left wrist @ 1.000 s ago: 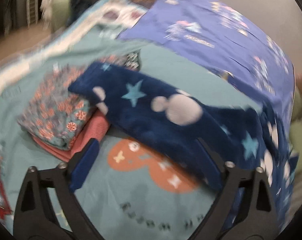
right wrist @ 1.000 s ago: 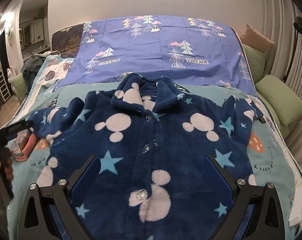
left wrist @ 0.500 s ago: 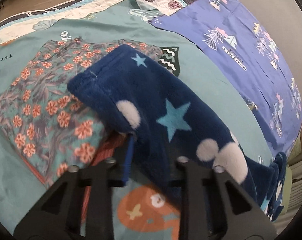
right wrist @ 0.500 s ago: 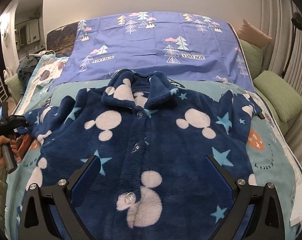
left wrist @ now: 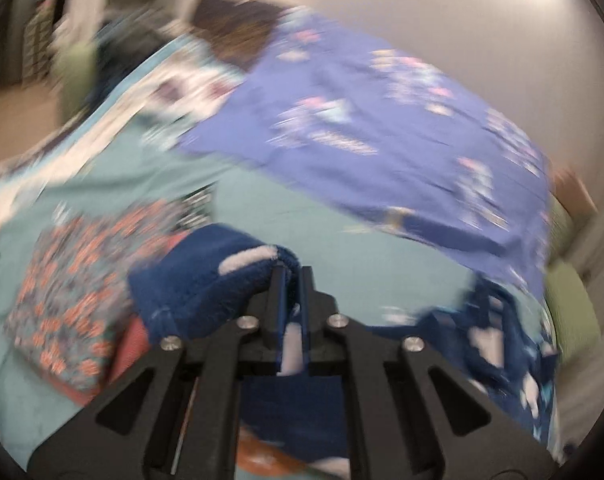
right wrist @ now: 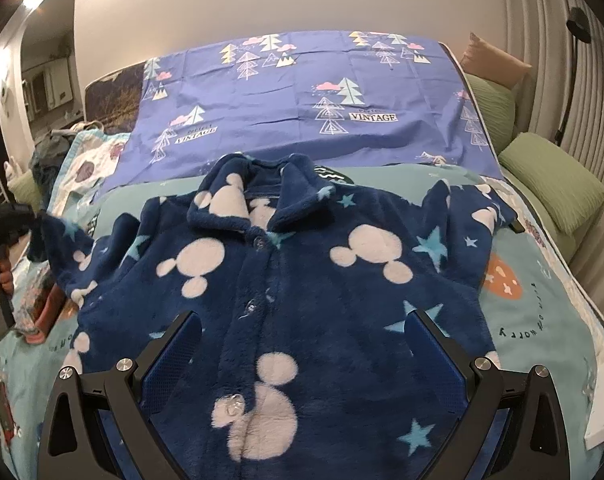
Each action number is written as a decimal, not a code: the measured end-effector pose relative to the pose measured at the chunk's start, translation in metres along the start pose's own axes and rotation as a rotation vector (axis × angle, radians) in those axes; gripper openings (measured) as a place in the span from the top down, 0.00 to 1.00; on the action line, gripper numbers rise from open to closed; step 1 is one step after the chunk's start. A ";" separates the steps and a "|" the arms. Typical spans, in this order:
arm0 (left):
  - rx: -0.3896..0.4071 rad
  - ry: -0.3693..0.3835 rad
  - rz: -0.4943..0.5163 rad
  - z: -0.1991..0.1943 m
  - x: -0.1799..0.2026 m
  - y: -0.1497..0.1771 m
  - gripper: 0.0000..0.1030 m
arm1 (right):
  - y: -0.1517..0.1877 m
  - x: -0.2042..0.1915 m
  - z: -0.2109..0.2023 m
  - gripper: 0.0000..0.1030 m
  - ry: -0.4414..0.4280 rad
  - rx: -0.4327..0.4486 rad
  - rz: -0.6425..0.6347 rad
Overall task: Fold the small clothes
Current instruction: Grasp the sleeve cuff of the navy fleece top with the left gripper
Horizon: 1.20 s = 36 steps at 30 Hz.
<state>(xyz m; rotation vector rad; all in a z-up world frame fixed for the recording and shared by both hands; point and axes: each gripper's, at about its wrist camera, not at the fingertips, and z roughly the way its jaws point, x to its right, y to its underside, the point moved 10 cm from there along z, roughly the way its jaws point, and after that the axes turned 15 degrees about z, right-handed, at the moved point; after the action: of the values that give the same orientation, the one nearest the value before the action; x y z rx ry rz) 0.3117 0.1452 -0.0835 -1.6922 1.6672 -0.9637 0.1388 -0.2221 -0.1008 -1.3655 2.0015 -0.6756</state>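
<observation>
Teal bedding (right wrist: 541, 320) covers the bed, and a navy fleece jacket (right wrist: 302, 280) lies front-up across it. At its sleeve cuff (left wrist: 214, 276), the left gripper (left wrist: 292, 276) has pinched tight on the fabric. The right gripper (right wrist: 302, 344) hovers over the hem, fingers spread wide, holding nothing.

A teal bedspread (right wrist: 541, 320) with an orange cartoon patch (right wrist: 501, 278) covered the bed. A purple sheet (right wrist: 302, 100) printed with pine trees and the word "VINTAGE" lay across its head. Two green pillows (right wrist: 553, 180) and a tan cushion (right wrist: 493, 64) sat along the right edge, near a ribbed curtain (right wrist: 561, 72). A plain cream wall (right wrist: 242, 0) rose behind the bed.
</observation>
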 end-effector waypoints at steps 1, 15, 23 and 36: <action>0.031 0.038 0.065 -0.010 0.031 -0.007 0.98 | -0.001 0.003 -0.001 0.00 0.002 0.003 0.005; 0.061 0.036 0.511 -0.040 0.166 0.042 0.37 | -0.003 0.061 -0.007 0.00 0.064 -0.018 0.069; -0.176 -0.099 0.260 -0.007 0.013 0.071 0.29 | -0.004 0.047 0.001 0.00 0.020 -0.034 0.068; -0.099 0.234 -0.055 0.017 0.058 0.034 0.92 | -0.002 0.034 -0.001 0.00 0.039 -0.014 0.009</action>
<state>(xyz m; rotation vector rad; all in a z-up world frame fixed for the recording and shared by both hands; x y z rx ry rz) 0.3039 0.0842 -0.1154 -1.7527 1.8528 -1.1606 0.1303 -0.2543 -0.1056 -1.3606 2.0455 -0.6902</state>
